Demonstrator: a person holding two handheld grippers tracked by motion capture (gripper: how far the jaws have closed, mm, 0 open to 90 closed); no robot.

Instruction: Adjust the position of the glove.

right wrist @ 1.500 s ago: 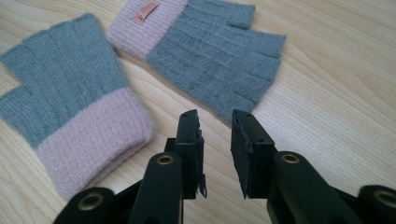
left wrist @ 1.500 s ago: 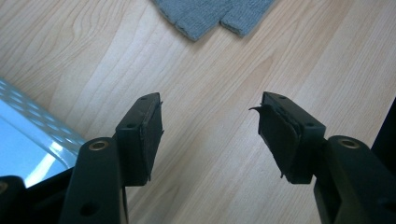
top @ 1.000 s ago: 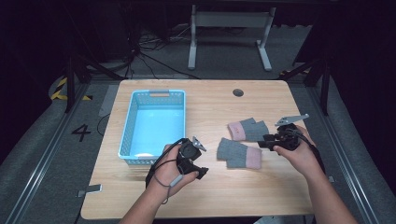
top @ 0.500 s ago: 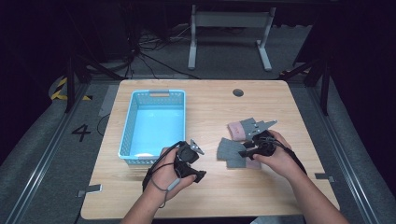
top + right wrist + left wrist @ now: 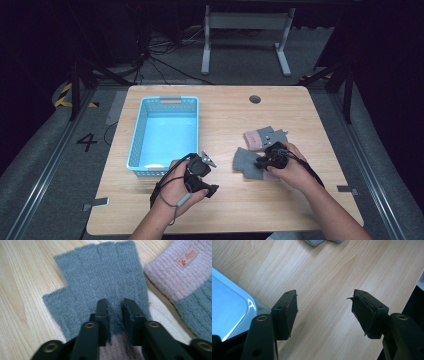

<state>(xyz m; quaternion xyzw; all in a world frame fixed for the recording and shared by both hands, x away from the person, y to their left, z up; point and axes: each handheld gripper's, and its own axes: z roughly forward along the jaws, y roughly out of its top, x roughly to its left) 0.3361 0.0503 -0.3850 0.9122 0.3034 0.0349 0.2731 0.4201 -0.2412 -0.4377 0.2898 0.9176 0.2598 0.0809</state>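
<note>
Grey glove (image 5: 105, 282) pinched mid-table (image 5: 300, 200)

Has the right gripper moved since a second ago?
Yes. The right gripper moved left toward the blue basket, onto the nearer grey fingerless glove; its fingers have just been closing, pinching a fold.

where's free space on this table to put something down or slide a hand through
Bare wood runs along the table's far edge, from the blue basket past the small round hole to the right corner. The strip between the basket and the grey gloves is free too. It is crowded at the near middle: left gripper by the basket, right gripper pinching a glove.
</note>
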